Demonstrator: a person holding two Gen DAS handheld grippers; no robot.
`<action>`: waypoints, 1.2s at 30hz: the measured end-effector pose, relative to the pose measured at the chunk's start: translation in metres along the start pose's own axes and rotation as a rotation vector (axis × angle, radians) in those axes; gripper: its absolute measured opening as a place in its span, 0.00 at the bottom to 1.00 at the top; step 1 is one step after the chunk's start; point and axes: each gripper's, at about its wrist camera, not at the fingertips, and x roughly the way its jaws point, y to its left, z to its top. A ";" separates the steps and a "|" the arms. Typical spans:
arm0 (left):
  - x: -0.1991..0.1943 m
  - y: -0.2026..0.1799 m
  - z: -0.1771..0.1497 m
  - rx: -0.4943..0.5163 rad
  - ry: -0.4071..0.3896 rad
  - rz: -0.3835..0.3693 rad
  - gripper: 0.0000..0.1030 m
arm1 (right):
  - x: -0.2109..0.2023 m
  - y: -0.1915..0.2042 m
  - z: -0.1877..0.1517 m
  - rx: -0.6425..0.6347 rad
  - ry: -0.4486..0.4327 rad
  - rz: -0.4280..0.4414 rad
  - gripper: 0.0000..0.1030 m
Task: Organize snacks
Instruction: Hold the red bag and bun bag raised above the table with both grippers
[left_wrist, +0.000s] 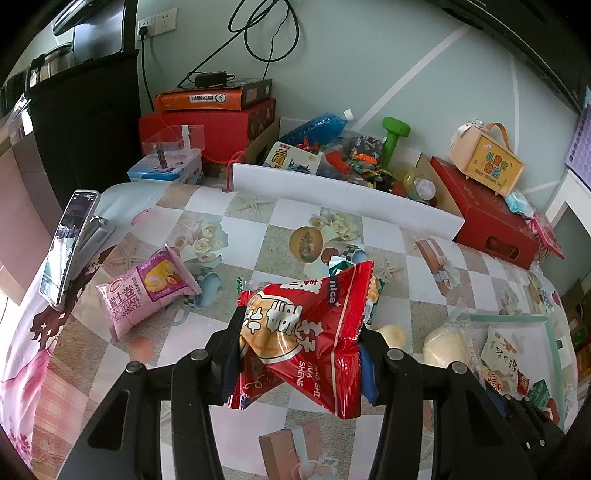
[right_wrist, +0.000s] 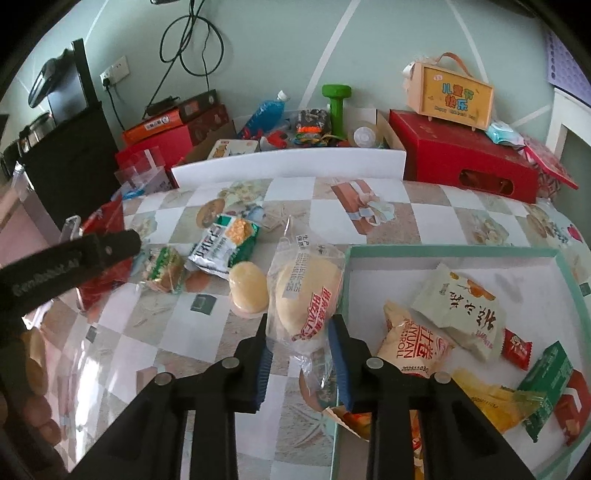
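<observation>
Black jaws, blue pads (right_wrist: 338, 363)

Behind the red peanut bag (left_wrist: 306, 332): green packet (left_wrist: 341, 264) mostly hidden, label unreadable. Right of it: teal tray (left_wrist: 517, 318) cut off by frame edge, its snacks partly covered. Under the tray's near rim (right_wrist: 336, 387): orange wrapper (right_wrist: 354, 421) half hidden, unidentifiable.

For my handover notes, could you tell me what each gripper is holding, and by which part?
The left gripper clamps the red peanut packet across its lower half. The right gripper pinches the clear-wrapped bun at its near end.
</observation>
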 end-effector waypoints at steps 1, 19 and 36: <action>-0.001 0.000 0.000 0.001 -0.002 -0.001 0.51 | -0.004 -0.001 0.001 0.009 -0.012 0.013 0.29; -0.007 -0.011 0.001 0.028 -0.017 -0.002 0.51 | -0.043 -0.006 0.015 0.029 -0.117 0.083 0.25; -0.012 -0.038 0.000 0.089 -0.028 -0.016 0.51 | -0.058 -0.016 0.016 0.047 -0.155 0.103 0.20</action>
